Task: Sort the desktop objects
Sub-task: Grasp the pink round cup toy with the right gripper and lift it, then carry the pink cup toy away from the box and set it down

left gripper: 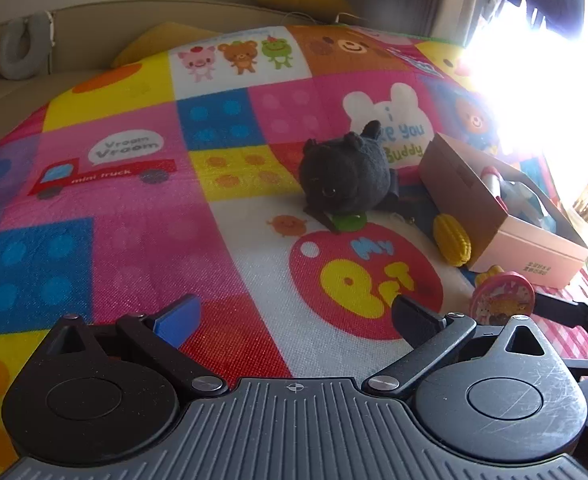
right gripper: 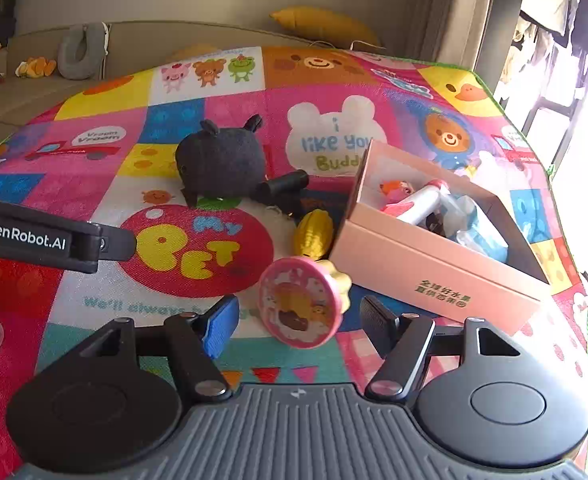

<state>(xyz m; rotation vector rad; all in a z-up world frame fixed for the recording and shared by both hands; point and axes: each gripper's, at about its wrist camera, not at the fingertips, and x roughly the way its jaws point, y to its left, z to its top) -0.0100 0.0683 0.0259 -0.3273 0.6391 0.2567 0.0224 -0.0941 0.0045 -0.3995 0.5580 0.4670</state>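
Observation:
A pink round toy clock with a yellow knob lies on the colourful play mat, between my right gripper's open fingers; the jaws stand apart from it. It also shows in the left wrist view. A pink cardboard box holding several small toys stands to the right, also in the left wrist view. A yellow toy corn lies beside the box. A black plush animal sits mid-mat. My left gripper is open and empty over the mat.
A black cylinder lies next to the plush. A beige sofa with yellow cushions and a grey neck pillow runs along the back. A bright window is at the right. The left gripper's body shows at the left.

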